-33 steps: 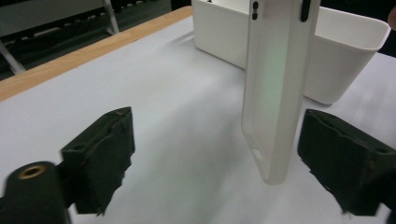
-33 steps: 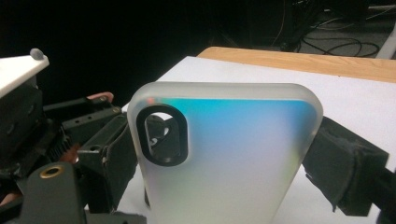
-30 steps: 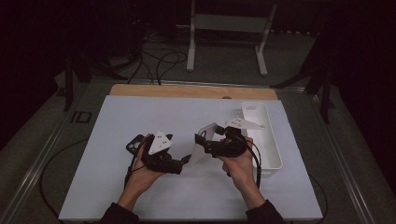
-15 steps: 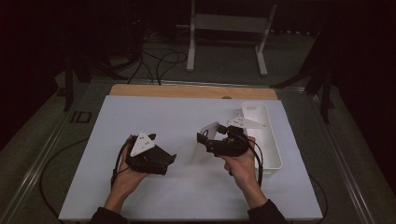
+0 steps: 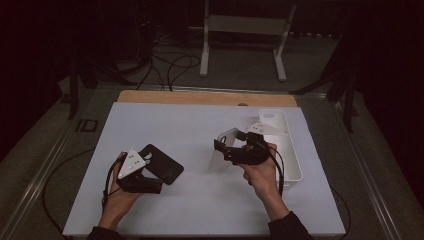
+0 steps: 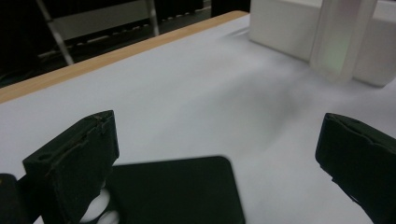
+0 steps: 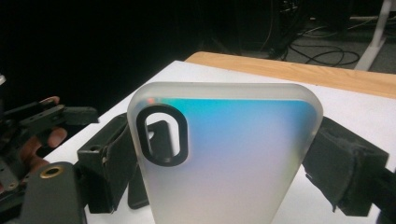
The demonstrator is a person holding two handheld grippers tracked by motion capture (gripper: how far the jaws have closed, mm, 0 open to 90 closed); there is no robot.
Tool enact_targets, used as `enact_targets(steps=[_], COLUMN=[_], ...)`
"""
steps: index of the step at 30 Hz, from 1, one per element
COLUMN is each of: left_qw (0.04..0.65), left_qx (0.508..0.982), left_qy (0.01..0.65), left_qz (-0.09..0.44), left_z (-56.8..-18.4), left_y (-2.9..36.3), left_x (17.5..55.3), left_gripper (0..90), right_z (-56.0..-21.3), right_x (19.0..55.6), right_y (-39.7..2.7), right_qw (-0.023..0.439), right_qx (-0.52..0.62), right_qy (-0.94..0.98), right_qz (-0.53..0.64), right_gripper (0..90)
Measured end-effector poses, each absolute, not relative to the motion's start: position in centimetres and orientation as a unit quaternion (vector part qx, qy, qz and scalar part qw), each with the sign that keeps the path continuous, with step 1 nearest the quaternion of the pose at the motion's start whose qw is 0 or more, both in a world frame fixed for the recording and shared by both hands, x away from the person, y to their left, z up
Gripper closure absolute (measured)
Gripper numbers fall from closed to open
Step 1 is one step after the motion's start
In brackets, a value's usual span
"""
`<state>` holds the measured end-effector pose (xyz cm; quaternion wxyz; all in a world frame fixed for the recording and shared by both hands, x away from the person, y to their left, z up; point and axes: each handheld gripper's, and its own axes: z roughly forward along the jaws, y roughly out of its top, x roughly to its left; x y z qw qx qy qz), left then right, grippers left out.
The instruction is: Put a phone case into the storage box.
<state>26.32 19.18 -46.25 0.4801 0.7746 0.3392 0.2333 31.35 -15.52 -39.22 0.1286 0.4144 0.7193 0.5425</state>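
A black phone (image 5: pixel 162 163) lies flat on the white mat (image 5: pixel 200 200) at the left. My left gripper (image 5: pixel 156 181) sits just at the phone's near edge, jaws open and apart from it. In the left gripper view the phone (image 6: pixel 177 191) lies low between the open jaws of that gripper (image 6: pixel 217 135). My right gripper (image 5: pixel 226 149) is shut on a frosted translucent phone case (image 5: pixel 218 157) and holds it upright above the mat's middle. The case (image 7: pixel 233 154) has a black-rimmed camera hole and is pinched by its side edges in the right gripper (image 7: pixel 219 163).
A long white tray (image 5: pixel 290 160) stands on the mat's right side, just behind the right hand. A wooden strip (image 5: pixel 200 97) runs along the table's far edge. Cables trail from both grippers toward the near side.
The left hand has drawn its gripper to the left and a little lower, and the black phone now lies uncovered on the mat. The right gripper and case have stayed put.
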Motion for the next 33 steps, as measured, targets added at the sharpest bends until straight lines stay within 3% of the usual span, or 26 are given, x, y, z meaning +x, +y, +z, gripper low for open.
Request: enact_targets(steps=[13,33], left_qw=[0.473,0.475], left_qx=[0.764,0.753], left_qy=[0.37,0.38], left_qz=[0.236,0.25], left_z=[-48.1,-49.1], left_y=[22.3,23.3], left_x=[24.6,23.8], left_gripper=[0.0,0.0], right_z=[-38.0,-36.5], right_x=[32.5,35.7], right_y=[-16.4,-17.7], right_qw=[0.145,0.184], right_qx=[0.42,0.436], right_qy=[0.716,0.716], right_qz=[0.538,0.513], right_gripper=[16.8,16.8])
